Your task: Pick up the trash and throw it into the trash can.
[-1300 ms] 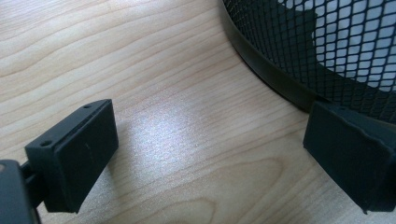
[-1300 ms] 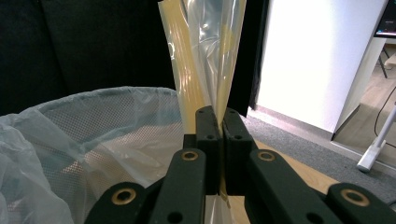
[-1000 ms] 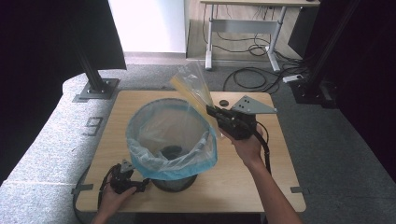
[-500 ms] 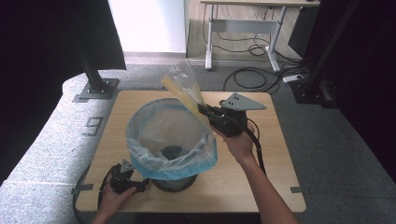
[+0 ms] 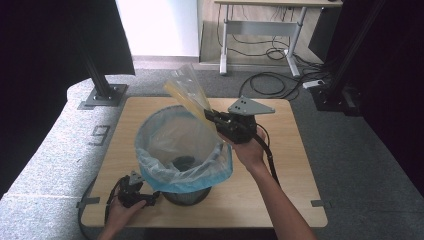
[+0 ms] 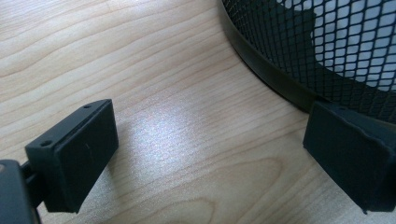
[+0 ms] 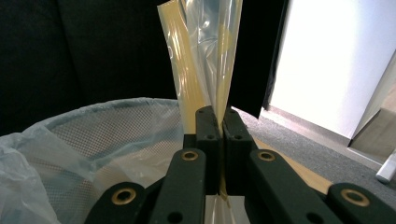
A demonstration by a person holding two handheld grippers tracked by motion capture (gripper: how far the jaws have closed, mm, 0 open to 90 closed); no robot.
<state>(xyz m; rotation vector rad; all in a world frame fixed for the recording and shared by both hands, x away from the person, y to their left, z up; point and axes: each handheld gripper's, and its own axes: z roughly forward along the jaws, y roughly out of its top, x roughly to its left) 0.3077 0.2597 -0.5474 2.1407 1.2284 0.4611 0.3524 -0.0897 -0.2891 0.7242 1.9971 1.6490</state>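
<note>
Right tool (image 5: pixel 214 118) is clenched tight on a clear plastic bag with yellow strips (image 5: pixel 187 91), and no gap is seen between its jaws in the right gripper view. The bag (image 7: pixel 205 56) is held up in the air, tilted, just over the far rim of the bin (image 5: pixel 182 150), toward the far edge of the desk (image 5: pixel 290 165). The bin is lined with a thin blue bag and stands in the middle of the desk, nearer the front edge.

Left tool (image 5: pixel 134 192) is rested on the desk at the front left corner, just beside the foot of the bin. Its jaws are spread wide and nothing is held between them; in the left gripper view one pad (image 6: pixel 355 154) is seen right up against the black mesh wall (image 6: pixel 327 46), though a touch cannot be told for sure.

It looks as if the bag is being carried to the bin. Next, the bag would likely need to be brought over the opening and let go, with care that the liner is not dragged along.
</note>
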